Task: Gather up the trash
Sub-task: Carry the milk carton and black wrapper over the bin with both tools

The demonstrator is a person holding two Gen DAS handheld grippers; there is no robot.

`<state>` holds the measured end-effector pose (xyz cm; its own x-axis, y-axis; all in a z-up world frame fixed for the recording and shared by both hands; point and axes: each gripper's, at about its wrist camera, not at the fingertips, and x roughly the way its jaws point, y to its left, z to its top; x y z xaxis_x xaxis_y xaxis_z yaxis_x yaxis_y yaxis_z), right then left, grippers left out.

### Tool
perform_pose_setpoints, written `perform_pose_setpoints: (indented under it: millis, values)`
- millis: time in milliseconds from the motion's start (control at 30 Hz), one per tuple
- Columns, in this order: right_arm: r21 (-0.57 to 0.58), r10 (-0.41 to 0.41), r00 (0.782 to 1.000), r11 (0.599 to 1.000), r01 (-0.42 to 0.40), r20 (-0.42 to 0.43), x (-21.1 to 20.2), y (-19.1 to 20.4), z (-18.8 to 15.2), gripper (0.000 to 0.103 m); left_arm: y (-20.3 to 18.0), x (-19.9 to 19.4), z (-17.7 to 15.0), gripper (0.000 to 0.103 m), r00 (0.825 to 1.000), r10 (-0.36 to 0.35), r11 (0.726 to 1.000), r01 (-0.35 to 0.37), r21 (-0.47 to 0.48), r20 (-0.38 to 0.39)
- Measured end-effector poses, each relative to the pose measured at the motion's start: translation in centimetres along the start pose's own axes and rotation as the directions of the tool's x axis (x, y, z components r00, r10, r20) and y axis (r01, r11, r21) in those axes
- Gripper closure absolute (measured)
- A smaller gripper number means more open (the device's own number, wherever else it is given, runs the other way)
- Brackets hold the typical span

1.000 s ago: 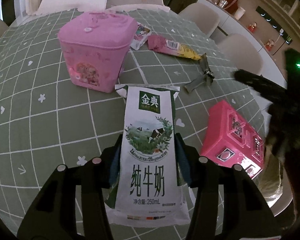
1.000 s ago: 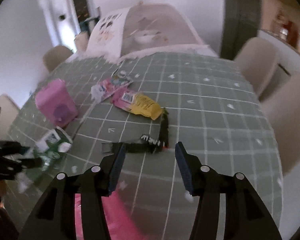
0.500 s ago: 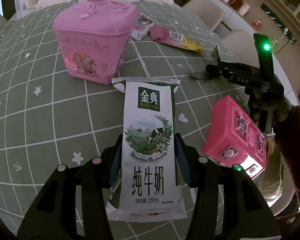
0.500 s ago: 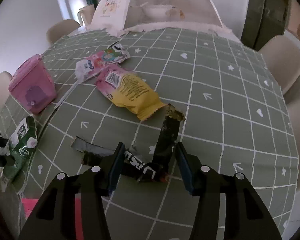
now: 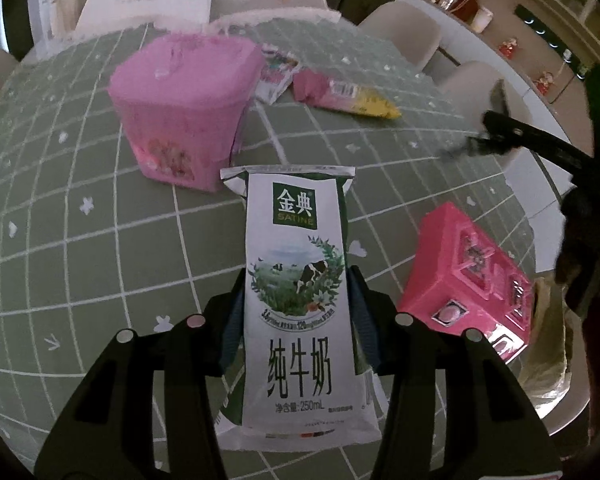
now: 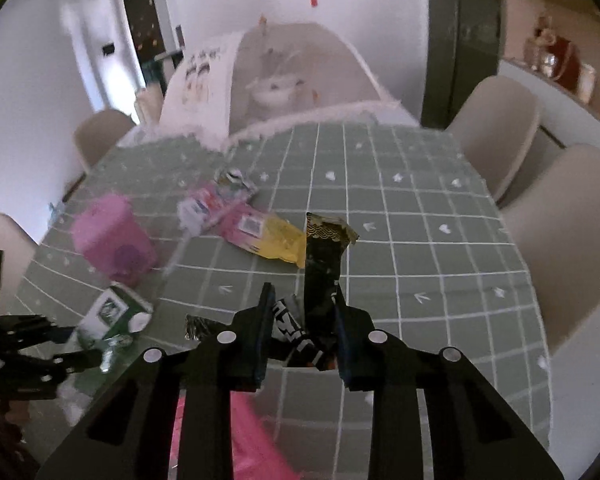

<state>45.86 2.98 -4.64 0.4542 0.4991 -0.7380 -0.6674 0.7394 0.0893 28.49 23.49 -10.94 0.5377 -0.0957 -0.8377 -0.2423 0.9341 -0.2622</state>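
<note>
A white and green milk carton (image 5: 296,280) stands upright between the fingers of my left gripper (image 5: 296,300), which is shut on it just above the green checked tablecloth (image 5: 80,264). In the right wrist view the same carton (image 6: 108,312) shows at the left. My right gripper (image 6: 302,304) hangs above the table, its jaws closing on a crumpled black wrapper (image 6: 324,256) that sticks up between them, clear of the cloth. A pink and yellow wrapper (image 6: 268,236) and a pink and white pouch (image 6: 204,204) lie further back.
A pale pink lidded tub (image 5: 184,108) stands behind the carton. A bright pink box (image 5: 464,276) sits at the table's near right edge, with a clear plastic bag (image 5: 544,360) beside it. Beige chairs (image 6: 496,120) ring the round table, and a mesh food cover (image 6: 292,80) stands at its far end.
My right gripper came down around the black wrapper, shut on it and rose with it off the cloth. The left gripper kept still with the carton.
</note>
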Motion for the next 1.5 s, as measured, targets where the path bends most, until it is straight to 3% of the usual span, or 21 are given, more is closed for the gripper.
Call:
perform_pose_setpoints:
  millis: [233,433,567,833,1067,1267,1500]
  values:
    - [0.024,-0.042,0.995,0.999,0.040,0.085,-7.2,2.5,-2.3,0.077,-2.1,-4.1,0.3,0.058,0.995,-0.026,0.998,0.021,0.057,0.099]
    - [0.071,-0.120,0.983,0.991,0.112,0.136,-13.5,2.9,-6.0,0.077,-7.1,-7.3,0.5,0.058,0.979,-0.125,0.981,0.098,0.168,0.163]
    - [0.122,-0.204,0.965,0.975,0.186,0.162,-18.1,2.2,-9.0,0.077,-11.8,-8.0,0.4,0.058,0.960,-0.226,0.951,0.181,0.250,0.165]
    - [0.257,-0.389,0.906,0.905,0.341,0.167,-27.3,-1.8,-15.9,0.077,-22.9,-7.8,-2.2,0.058,0.909,-0.412,0.835,0.349,0.425,0.063]
    - [0.393,-0.481,0.866,0.828,0.399,0.134,-31.9,-6.0,-21.8,0.077,-30.3,-6.5,-4.9,0.058,0.873,-0.487,0.751,0.443,0.489,-0.043]
    - [0.455,-0.468,0.879,0.805,0.381,0.093,-31.1,-9.2,-25.1,0.077,-33.0,-5.4,-6.2,0.058,0.873,-0.480,0.734,0.450,0.508,-0.080]
    - [0.496,-0.384,0.922,0.809,0.316,0.038,-25.4,-11.6,-26.9,0.076,-32.4,-4.8,-5.9,0.058,0.902,-0.427,0.774,0.402,0.490,-0.065]
